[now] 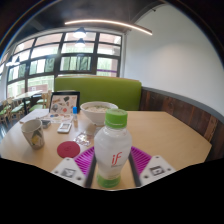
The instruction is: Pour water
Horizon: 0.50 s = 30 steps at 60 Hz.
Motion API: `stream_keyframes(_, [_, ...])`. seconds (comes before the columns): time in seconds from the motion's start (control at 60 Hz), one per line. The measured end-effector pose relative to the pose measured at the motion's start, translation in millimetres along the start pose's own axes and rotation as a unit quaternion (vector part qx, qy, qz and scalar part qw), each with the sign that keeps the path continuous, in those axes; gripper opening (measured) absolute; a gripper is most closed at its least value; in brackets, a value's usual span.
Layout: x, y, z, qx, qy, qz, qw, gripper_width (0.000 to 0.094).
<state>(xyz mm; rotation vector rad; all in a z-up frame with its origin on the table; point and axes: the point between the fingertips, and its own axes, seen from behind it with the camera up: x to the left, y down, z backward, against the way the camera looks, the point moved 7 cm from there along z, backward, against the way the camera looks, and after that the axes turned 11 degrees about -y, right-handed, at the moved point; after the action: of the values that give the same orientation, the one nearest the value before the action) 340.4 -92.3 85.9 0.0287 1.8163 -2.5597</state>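
A clear plastic water bottle (113, 148) with a green cap, a green base and red "iF" lettering stands upright between my fingers. My gripper (112, 165) is shut on the bottle, and both pink pads (86, 157) press on its lower sides. A clear glass (84, 129) stands on the wooden table (170, 135) beyond the bottle, to the left. A white bowl (97, 111) stands just behind the glass.
A red coaster (68, 149) lies ahead of the left finger. A crumpled light cup (35, 131) stands further left. A small remote (64, 127) and a framed screen (63, 102) sit behind. A green bench (105, 91) lines the table's far side.
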Motion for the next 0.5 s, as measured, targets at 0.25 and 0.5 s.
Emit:
stream_keyframes(0.25, [9,-7,-23,-0.020,0.006,0.073,0.997,0.0335])
stream_keyframes(0.5, [31,-20,-30,-0.004,0.036,0.145,0.989,0.0288])
